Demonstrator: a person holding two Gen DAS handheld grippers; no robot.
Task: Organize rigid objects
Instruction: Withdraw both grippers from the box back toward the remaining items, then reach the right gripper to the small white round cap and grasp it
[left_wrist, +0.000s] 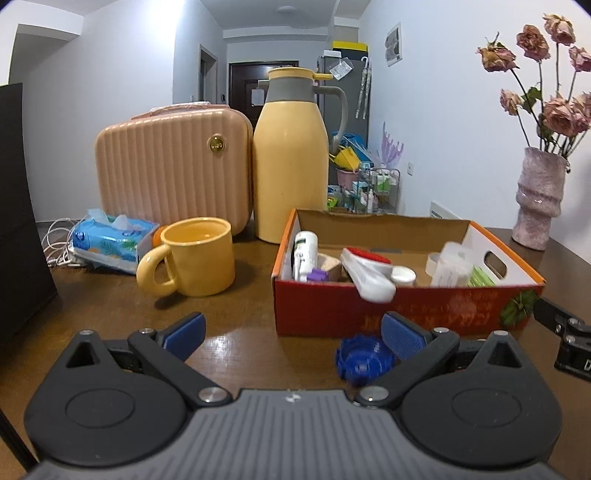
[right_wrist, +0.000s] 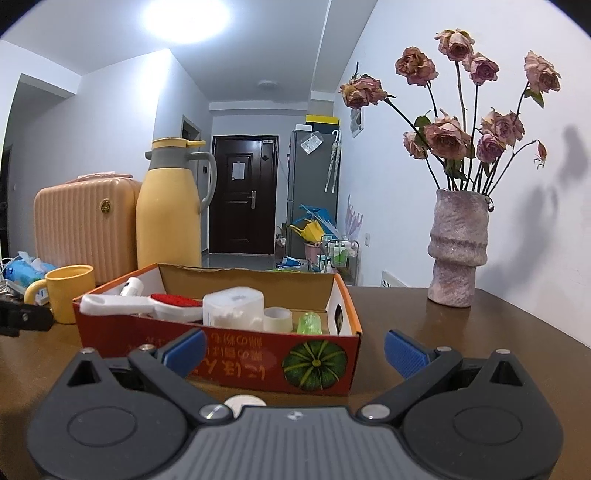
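A red cardboard box (left_wrist: 332, 314) stands on the brown table and holds a white and red brush (left_wrist: 369, 271), a white bottle (left_wrist: 304, 258), a tape roll (right_wrist: 277, 318), a clear container (right_wrist: 233, 308) and a green piece (right_wrist: 309, 323). A blue ridged cap (left_wrist: 364, 360) lies on the table before the box, just inside my left gripper's right finger. My left gripper (left_wrist: 291, 334) is open and empty. My right gripper (right_wrist: 293, 349) is open and empty, facing the box's (right_wrist: 258, 365) front wall. A small white round thing (right_wrist: 245, 402) lies under it.
A yellow mug (left_wrist: 199, 256), a yellow thermos jug (left_wrist: 291, 158), a pink ribbed case (left_wrist: 166, 170) and a blue tissue pack (left_wrist: 110, 240) stand at the left back. A pink vase with dried roses (right_wrist: 458, 251) stands at the right by the wall.
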